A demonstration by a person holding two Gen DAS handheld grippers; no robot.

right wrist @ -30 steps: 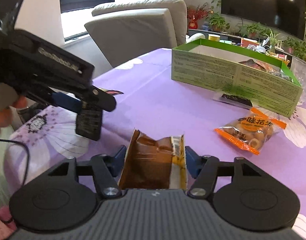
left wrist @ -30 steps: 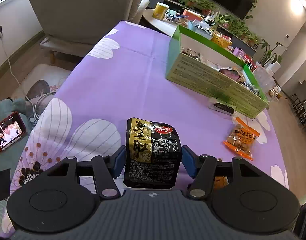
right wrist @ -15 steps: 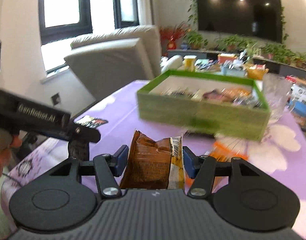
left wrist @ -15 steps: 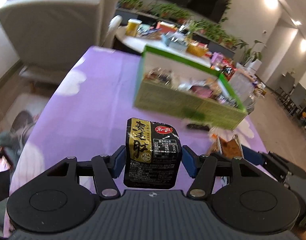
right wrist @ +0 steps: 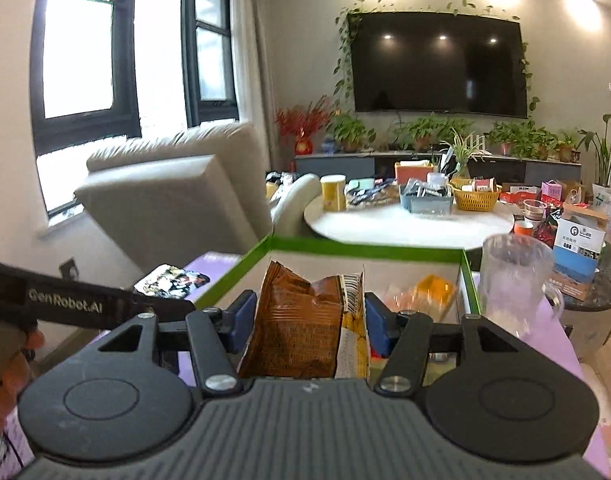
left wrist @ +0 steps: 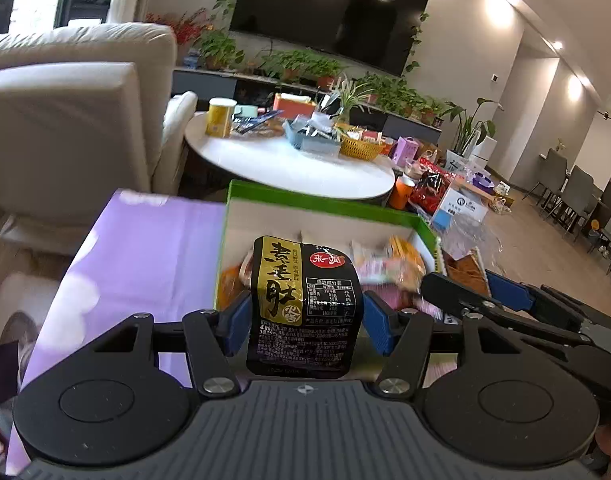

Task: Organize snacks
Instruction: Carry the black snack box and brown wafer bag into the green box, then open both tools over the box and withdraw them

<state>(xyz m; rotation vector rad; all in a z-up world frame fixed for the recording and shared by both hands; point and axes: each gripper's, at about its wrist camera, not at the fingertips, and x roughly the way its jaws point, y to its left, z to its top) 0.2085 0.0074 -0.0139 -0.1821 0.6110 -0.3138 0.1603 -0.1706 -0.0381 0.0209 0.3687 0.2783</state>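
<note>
The left gripper (left wrist: 303, 320) has its blue fingers (left wrist: 235, 322) clamped on a black pack (left wrist: 303, 300) with gold letters, one finger on each side. The pack stands upright between them and hangs in the air over the near part of the green box (left wrist: 325, 196). The box sits on the counter (left wrist: 145, 248), which has a purple cloth with white flowers. Inside the box lie several snacks (left wrist: 389, 268), blurred, in orange and pink colours; I cannot tell what each one is.

The right gripper (right wrist: 305, 326) holds a brown bag (right wrist: 301, 332), its fingers (right wrist: 241, 320) pressed against both sides. The bag has a crumpled top and a yellow edge with a barcode. It also hangs above the box (right wrist: 365, 246), near the front wall. In the left wrist view, the right gripper (left wrist: 465, 292) shows at 3 o'clock, just beside the left one, with the same bag (left wrist: 465, 270) in it. In the right wrist view, the left gripper (right wrist: 85, 306) comes in at 9 o'clock, with the pack (right wrist: 173, 280) at its tip.

A clear jug (right wrist: 517, 276) stands at 3 o'clock of the box, just beside its right wall. Behind the box, at 12 o'clock, there is a round white table (left wrist: 289, 164) with baskets and cups.
</note>
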